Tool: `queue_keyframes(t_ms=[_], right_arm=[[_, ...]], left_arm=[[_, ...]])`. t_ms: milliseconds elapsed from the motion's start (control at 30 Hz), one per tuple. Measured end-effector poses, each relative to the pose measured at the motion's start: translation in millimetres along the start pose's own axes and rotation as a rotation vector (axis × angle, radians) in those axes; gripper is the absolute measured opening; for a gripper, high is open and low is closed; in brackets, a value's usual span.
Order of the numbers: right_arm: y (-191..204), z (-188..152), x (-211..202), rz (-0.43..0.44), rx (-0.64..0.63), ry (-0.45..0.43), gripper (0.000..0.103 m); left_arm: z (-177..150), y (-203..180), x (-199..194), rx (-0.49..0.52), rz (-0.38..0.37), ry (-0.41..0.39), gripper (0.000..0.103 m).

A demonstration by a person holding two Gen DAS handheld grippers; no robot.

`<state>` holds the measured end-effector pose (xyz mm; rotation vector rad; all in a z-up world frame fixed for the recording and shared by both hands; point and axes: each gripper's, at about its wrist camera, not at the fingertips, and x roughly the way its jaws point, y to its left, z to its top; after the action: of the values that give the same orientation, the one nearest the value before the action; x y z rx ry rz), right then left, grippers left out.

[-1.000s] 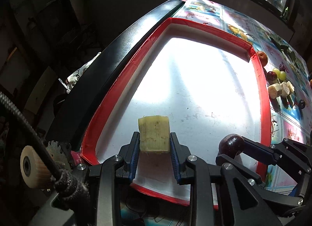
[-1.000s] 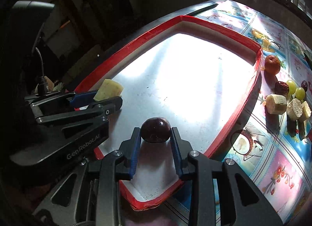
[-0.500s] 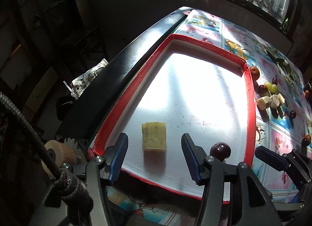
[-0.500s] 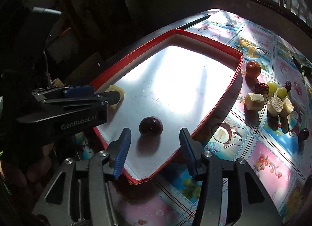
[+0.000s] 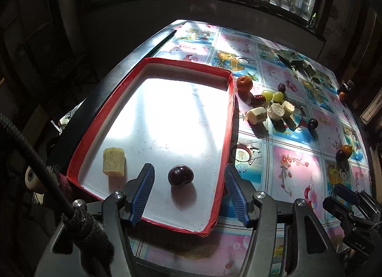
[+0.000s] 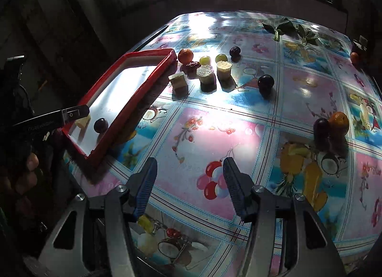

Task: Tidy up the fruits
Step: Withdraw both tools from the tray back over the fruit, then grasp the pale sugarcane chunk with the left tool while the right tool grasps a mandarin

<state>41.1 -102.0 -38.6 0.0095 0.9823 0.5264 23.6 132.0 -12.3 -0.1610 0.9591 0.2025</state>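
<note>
Both pieces we were gripping a second ago now lie loose in the red tray (image 5: 230, 119): the yellow sugarcane chunk (image 5: 114, 161) near its left wall and the dark plum (image 5: 180, 176) just beside it, apart from each other. Our left gripper (image 5: 188, 189) has pulled back with its jaws roughly half open and holding nothing, the plum merely seen between them on the tray floor. Our right gripper (image 6: 189, 186) has swung out over the fruit-print tablecloth (image 6: 238, 121), jaws opening, nothing between them. We judge the plum light, smooth and prone to rolling, so it wants a soft pinch across its widest part; the cane chunk looks stiff and fibrous, best taken on its flat cut sides. Nothing else is in the tray. Outside it, near the far right corner, wait an orange (image 6: 185, 56), a date (image 6: 193, 65), two green grapes (image 6: 205, 60), three pale cane pieces (image 6: 204, 71), and further plums (image 6: 265, 81).
</note>
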Motion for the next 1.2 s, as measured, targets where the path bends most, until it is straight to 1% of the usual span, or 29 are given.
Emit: queue_keyframes(t_ms=[133,233,333,700,867,1000,1200], right_arm=[[-42,-2,-21,-0.049,0.084,-0.036,0.059],[-57,-5,-32,-0.071,0.126,-0.057,0.059],[-65,-7,-40,-0.096,0.141,-0.078,0.06],[-108,-12,-44,-0.152,0.22,-0.085,0.06],[-119,-11,-45,-0.165,0.245,-0.088,0.06],[-126,-9,-45,-0.176,0.258,-0.09,0.06],[-144,-4,-41,-0.216,0.292,-0.09,0.06]], left_arm=[[1,-29,-1,0.052,-0.024,0.001,0.061],[1,-43,-1,0.071,-0.033,0.002,0.061],[1,-54,1,0.088,-0.034,0.009,0.061],[6,-74,13,0.122,-0.051,0.034,0.061],[8,-84,21,0.137,-0.06,0.052,0.061],[14,-89,32,0.135,-0.074,0.077,0.061],[23,-91,43,0.128,-0.09,0.091,0.061]])
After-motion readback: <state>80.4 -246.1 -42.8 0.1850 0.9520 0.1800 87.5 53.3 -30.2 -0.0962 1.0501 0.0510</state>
